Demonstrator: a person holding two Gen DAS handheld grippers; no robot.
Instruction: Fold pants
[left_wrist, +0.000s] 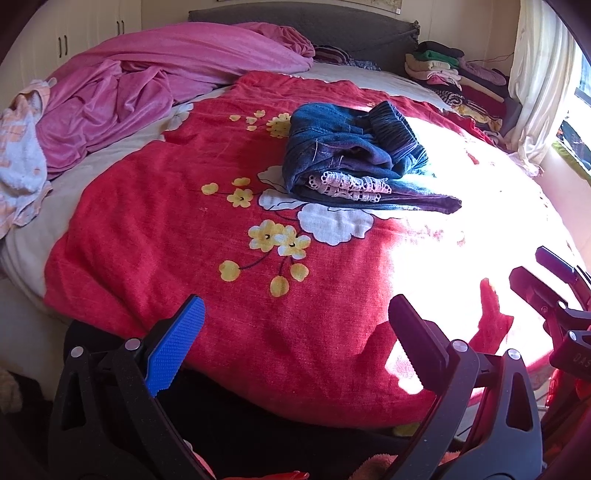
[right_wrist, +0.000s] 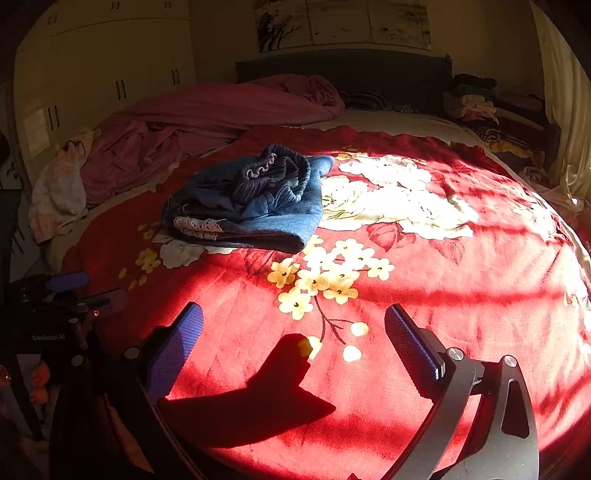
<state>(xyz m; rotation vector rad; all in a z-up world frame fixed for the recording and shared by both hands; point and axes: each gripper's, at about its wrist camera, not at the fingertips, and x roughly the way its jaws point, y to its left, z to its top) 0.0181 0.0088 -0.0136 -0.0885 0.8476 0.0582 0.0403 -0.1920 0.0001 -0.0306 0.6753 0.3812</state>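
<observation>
The folded blue denim pants with a lace trim (left_wrist: 351, 162) lie on the red floral blanket (left_wrist: 184, 258) of the bed, well ahead of both empty, spread hand-held grippers, left (left_wrist: 295, 350) and right (right_wrist: 295, 354), neither clearly nearer.

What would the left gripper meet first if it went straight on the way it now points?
Probably the red floral blanket: the left gripper, jaws open and empty, aims low across it. The folded pants lie farther on, though depth is unclear.
</observation>
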